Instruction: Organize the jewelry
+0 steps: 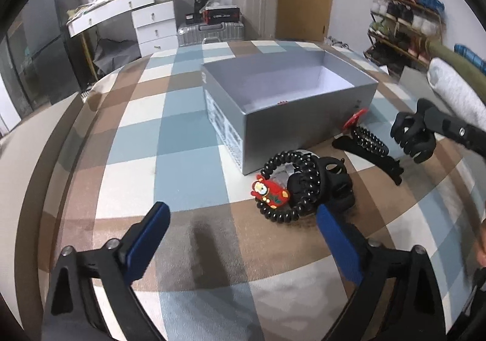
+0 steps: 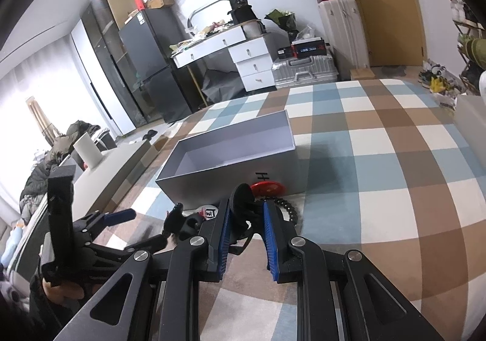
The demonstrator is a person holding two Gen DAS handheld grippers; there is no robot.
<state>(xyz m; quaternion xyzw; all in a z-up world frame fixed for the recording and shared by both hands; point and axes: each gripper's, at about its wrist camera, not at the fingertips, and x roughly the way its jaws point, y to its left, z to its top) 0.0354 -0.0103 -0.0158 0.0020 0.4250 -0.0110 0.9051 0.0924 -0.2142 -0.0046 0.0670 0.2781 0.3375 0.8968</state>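
An open grey box [image 1: 306,116] [image 2: 212,170] stands on the checked rug, empty as far as I can see. In front of it lie a black coil hair tie [image 1: 291,189] with a red cartoon charm [image 1: 270,190], a black claw clip [image 1: 334,183], a second coil tie [image 1: 369,140], a flat black clip [image 1: 373,157] and a red round piece [image 1: 355,119] [image 2: 268,187]. My left gripper [image 1: 243,219] is open, low over the rug, just short of the charm. My right gripper [image 2: 246,216] is shut on a black claw clip [image 1: 411,136] [image 2: 243,207], held above the rug right of the box.
The checked rug [image 1: 182,158] covers the surface. Beyond it stand a white desk with drawers [image 1: 145,18], silver suitcases [image 1: 212,31], a shoe rack [image 1: 404,22] and a dark fridge [image 2: 145,67]. A rolled grey cloth [image 1: 455,91] lies at the right.
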